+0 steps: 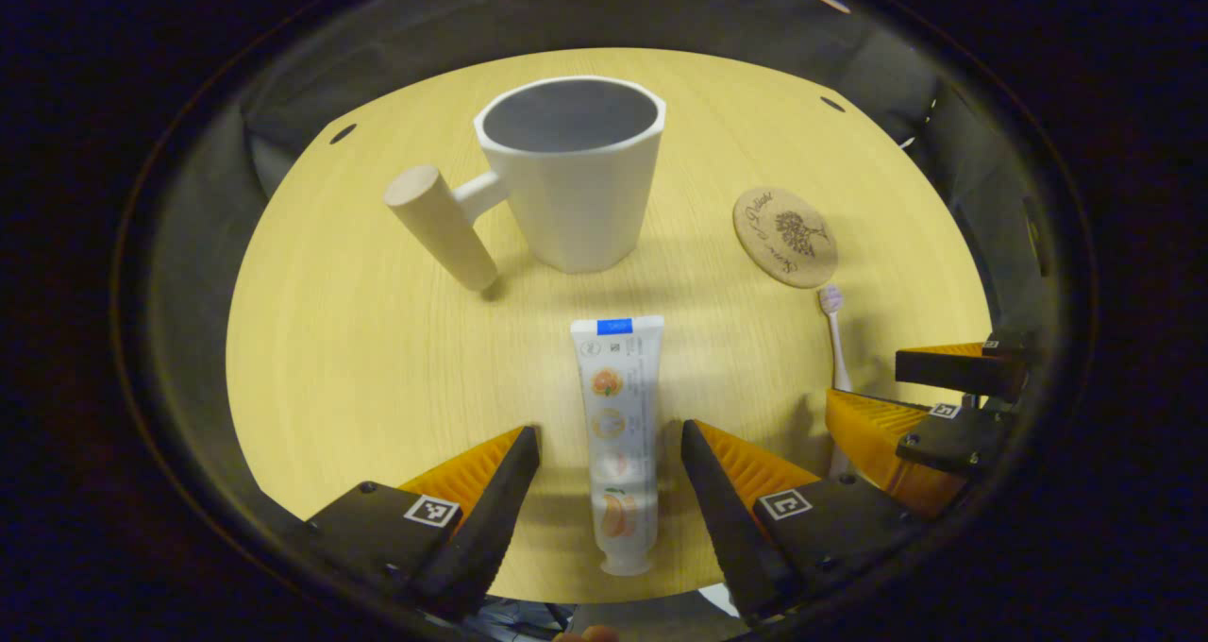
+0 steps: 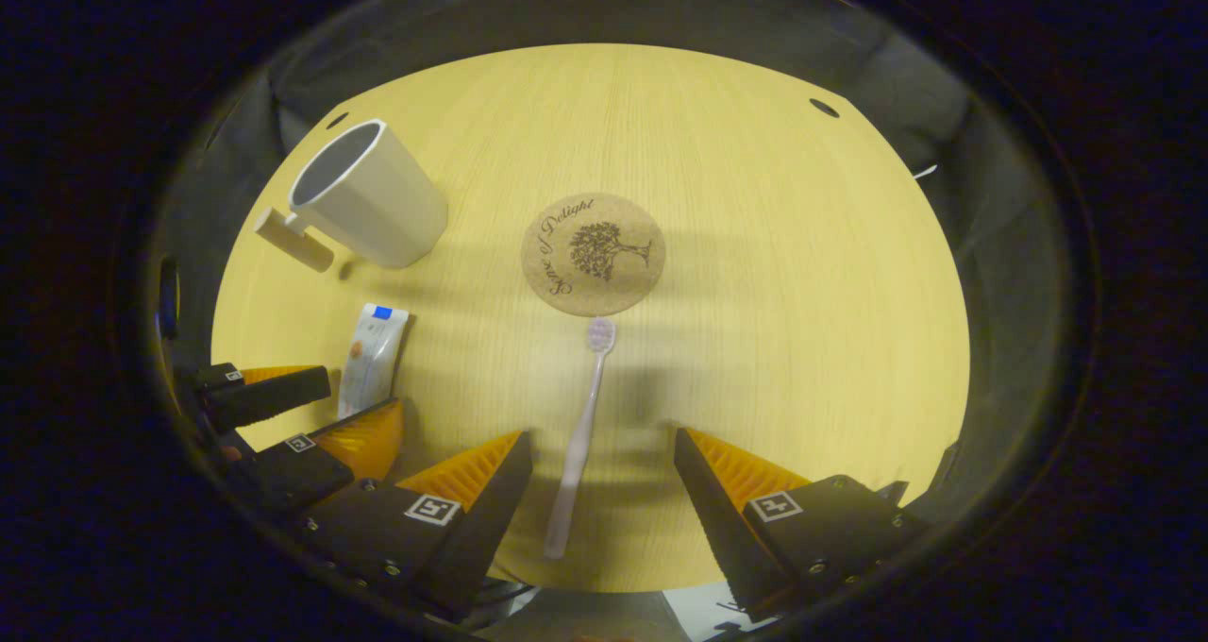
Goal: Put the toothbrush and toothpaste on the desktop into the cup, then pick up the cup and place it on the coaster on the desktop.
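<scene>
Wooden desktop (image 1: pixel 377 359) spreads beyond both pairs of fingers. Ahead of the left gripper (image 1: pixel 609 453) the empty cup (image 1: pixel 571 175) stands upright, its mouth free to take both items. Beyond the right gripper (image 2: pixel 599 463) lies the coaster (image 2: pixel 593 253). Both grippers are spread and grasp nothing: toothpaste (image 1: pixel 618 415) lies lengthwise between the left fingers, toothbrush (image 2: pixel 580 434) between the right, seemingly lined up for pickup.

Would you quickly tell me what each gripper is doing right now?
Left gripper: open, straddling the toothpaste.
Right gripper: open, straddling the toothbrush.
</scene>
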Tool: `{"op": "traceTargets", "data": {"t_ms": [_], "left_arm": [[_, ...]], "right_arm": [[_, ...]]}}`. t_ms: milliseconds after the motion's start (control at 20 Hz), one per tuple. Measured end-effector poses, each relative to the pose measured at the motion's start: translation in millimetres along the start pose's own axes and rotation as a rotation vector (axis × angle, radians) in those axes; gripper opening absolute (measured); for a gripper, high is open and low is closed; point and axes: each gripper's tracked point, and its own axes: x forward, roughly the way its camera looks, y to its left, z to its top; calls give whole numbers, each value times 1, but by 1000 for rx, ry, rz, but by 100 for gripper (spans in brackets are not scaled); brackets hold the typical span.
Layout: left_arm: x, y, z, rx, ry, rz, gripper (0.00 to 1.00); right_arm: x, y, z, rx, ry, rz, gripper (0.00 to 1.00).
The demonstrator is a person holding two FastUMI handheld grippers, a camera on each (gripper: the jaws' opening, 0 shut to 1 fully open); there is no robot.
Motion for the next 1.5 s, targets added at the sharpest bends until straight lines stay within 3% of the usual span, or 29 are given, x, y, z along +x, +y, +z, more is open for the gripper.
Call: {"op": "traceTargets", "data": {"t_ms": [350, 550, 600, 650, 700, 750, 800, 850, 900, 950, 1000, 1500], "left_arm": [[3, 2, -2, -21, 44, 11, 100], [5, -1, 3, -1, 44, 5, 96], [6, -5, 3, 7, 45, 1, 81], [6, -5, 2, 14, 40, -3, 75], [7, -5, 7, 10, 40, 6, 58], [7, -4, 6, 4, 47, 7, 49], [8, -4, 7, -2, 47, 5, 51], [5, -4, 6, -9, 55, 8, 39], [6, -4, 5, -8, 63, 9, 38], [8, -4, 9, -7, 55, 10, 38], [5, -4, 6, -6, 65, 11, 29], [-21, -23, 5, -11, 83, -71, 29]], "right_arm": [[17, 7, -2, 10, 54, 7, 96], [17, 8, -3, 23, 92, 8, 89], [17, 9, -6, 29, 103, 8, 58], [15, 8, -5, 33, 104, 6, 52], [17, 8, -6, 50, 108, 8, 25], [17, 8, -7, 66, 125, 10, 13], [16, 8, -8, 75, 132, 11, 12], [22, 6, 0, 98, 115, 13, 12], [12, 9, -6, 102, 130, 22, 3], [16, 8, -5, 105, 132, 25, 3], [16, 8, -4, 109, 126, 30, 3], [3, 12, -8, 175, 113, 97, 2]]}}
